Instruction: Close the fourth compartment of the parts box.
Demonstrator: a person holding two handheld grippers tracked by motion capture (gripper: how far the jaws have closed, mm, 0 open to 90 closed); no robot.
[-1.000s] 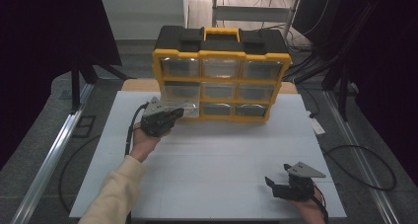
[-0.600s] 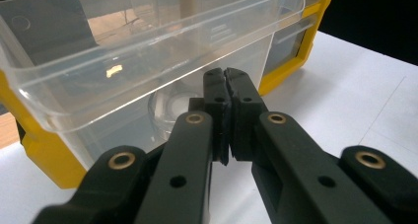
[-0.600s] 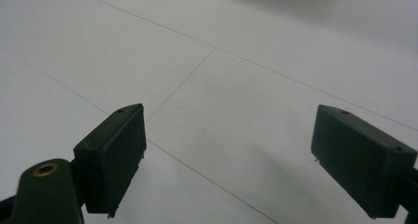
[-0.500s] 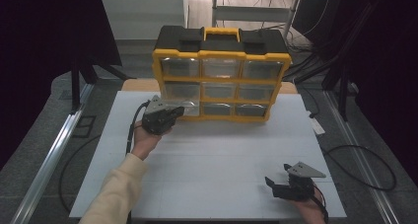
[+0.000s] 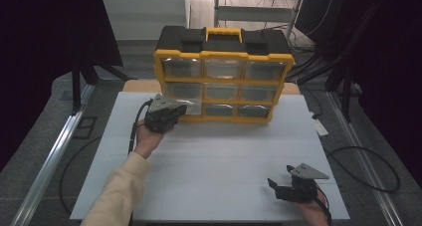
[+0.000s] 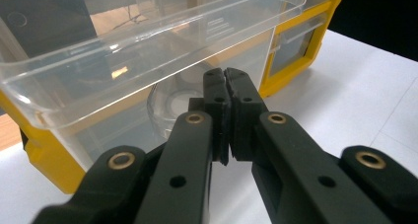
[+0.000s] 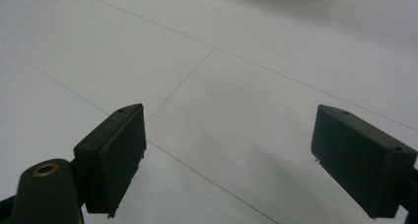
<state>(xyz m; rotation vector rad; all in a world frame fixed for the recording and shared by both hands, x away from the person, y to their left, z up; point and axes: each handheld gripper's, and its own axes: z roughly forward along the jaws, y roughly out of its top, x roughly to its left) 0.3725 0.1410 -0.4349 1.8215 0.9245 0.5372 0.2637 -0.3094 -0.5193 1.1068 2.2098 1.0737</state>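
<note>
Left gripper view reveals the left gripper (image 6: 226, 86) clenched on the clear drawer's (image 6: 148, 51) front lip; the right gripper (image 5: 286, 182) rests low, jaws apart, on the table (image 5: 224, 156).

A white surface (image 5: 214, 156), marked by thin seam lines, is seen in the high view. It is flanked by metal rails (image 5: 50, 156) on a grey floor (image 5: 363, 151), over which black cables (image 5: 370, 161) are looped.

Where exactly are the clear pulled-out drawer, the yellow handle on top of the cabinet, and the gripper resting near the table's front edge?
clear drawer (image 6: 148, 51), left gripper view, front wall.
yellow handle (image 5: 223, 34), high view, top bar.
right gripper (image 5: 280, 183), high view, between its open jaws.
</note>
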